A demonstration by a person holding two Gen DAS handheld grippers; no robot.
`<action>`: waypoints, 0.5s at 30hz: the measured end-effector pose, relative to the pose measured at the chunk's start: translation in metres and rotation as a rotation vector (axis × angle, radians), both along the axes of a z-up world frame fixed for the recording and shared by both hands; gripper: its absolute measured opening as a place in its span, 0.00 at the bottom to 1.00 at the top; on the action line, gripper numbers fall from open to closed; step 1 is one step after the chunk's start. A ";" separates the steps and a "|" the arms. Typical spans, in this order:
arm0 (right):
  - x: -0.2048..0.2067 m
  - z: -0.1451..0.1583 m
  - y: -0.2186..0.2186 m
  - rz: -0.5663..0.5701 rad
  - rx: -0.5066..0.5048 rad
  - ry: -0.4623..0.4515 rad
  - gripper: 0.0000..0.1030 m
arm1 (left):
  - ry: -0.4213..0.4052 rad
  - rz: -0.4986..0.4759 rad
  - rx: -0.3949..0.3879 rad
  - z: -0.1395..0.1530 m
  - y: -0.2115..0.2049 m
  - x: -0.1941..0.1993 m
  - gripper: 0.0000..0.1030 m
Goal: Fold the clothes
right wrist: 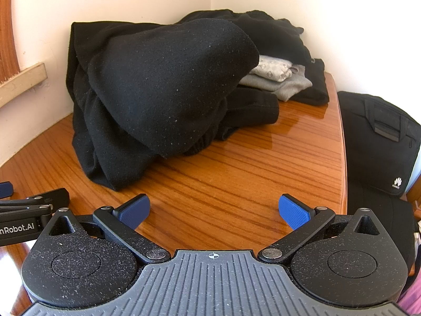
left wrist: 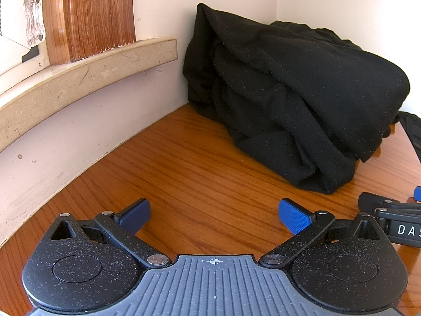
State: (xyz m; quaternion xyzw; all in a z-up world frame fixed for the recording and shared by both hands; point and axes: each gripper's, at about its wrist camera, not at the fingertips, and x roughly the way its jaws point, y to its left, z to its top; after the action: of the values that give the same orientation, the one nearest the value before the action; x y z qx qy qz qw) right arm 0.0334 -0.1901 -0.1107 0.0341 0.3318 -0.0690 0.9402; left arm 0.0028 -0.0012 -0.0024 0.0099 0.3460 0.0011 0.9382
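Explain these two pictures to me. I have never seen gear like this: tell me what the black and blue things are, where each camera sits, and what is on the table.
A person holds two hand grippers, each with its own camera looking out along two blue-padded fingers. One picture is from the left gripper, the other from the right gripper. Both are open and hold nothing. On the wooden table a crumpled black garment lies in the corner, with folded grey clothes behind it. A black bag sits beside the table.
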 end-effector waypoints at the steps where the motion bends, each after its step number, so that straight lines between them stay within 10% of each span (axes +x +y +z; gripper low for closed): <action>1: 0.000 0.000 0.000 0.000 0.000 0.000 1.00 | 0.000 0.000 0.000 0.000 0.000 0.000 1.00; 15: 0.001 0.000 0.000 0.000 0.000 0.000 1.00 | 0.000 -0.001 0.000 0.001 0.000 -0.001 1.00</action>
State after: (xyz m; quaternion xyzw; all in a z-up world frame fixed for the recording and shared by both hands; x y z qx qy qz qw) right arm 0.0339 -0.1906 -0.1108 0.0342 0.3319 -0.0690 0.9402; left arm 0.0021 -0.0011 -0.0013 0.0100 0.3462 0.0006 0.9381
